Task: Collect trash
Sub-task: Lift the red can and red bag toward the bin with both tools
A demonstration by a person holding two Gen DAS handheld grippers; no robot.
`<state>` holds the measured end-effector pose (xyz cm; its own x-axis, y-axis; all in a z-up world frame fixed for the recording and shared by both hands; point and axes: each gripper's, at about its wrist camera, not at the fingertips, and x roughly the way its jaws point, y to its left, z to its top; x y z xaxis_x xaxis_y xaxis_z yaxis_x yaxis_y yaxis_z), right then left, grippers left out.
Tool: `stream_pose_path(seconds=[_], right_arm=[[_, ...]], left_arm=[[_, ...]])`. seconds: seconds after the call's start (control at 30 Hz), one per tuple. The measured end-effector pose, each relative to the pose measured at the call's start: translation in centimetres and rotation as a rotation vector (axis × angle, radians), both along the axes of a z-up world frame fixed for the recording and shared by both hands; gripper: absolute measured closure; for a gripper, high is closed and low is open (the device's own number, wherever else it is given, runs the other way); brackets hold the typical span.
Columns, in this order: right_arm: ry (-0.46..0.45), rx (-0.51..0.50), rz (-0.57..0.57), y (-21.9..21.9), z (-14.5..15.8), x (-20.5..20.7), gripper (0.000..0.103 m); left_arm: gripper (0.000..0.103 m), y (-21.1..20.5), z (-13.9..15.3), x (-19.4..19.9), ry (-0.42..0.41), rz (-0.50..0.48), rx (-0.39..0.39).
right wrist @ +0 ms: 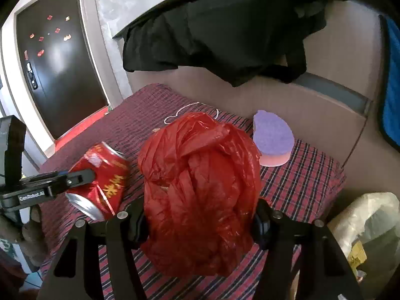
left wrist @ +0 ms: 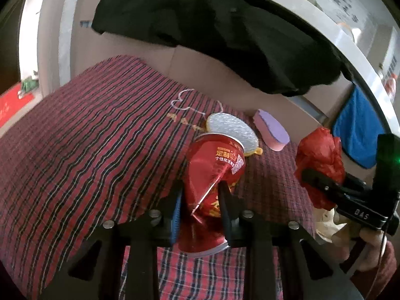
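Observation:
My left gripper [left wrist: 200, 195] is shut on a crushed red drink can [left wrist: 212, 175], held above the red plaid cloth [left wrist: 87, 150]. The can also shows in the right wrist view [right wrist: 100, 177] with the left gripper's fingers [right wrist: 80, 177] on it. My right gripper [right wrist: 200, 220] is shut on a crumpled red plastic bag [right wrist: 200, 187], held above the same cloth [right wrist: 300, 187]. The bag and the right gripper also show at the right in the left wrist view [left wrist: 320, 160].
A purple and pink sponge [right wrist: 272, 140] and a silver round scrubber [left wrist: 230, 130] lie on the cloth near the back. A black garment [left wrist: 212, 32] hangs over the rail behind. A blue towel [left wrist: 355, 130] hangs at right. A pale plastic bag [right wrist: 367, 222] sits at the lower right.

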<state>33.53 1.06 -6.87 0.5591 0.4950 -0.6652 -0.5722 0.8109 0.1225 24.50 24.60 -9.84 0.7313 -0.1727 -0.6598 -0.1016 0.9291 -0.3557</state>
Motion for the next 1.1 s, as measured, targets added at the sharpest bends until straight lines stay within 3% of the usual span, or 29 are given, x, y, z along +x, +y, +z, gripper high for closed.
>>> stream_pose_path(seconds=[0.33, 0.83, 1.1], right_arm=[[0.001, 0.048, -0.035, -1.4, 0.9, -1.4, 0.043], [-0.094, 0.099, -0.1, -4.3, 4.5, -3.8, 0.042], [-0.181, 0.121, -0.139, -7.4, 7.7, -4.8, 0.042]], left_arm=[[0.077, -2.3, 2.5, -1.3, -0.049, -0.022, 0.052], [0.077, -6.2, 7.3, -3.0, -0.184, -0.05, 0.11], [0.077, -10.3, 11.6, -2.9, -0.306, -0.076, 0.137]])
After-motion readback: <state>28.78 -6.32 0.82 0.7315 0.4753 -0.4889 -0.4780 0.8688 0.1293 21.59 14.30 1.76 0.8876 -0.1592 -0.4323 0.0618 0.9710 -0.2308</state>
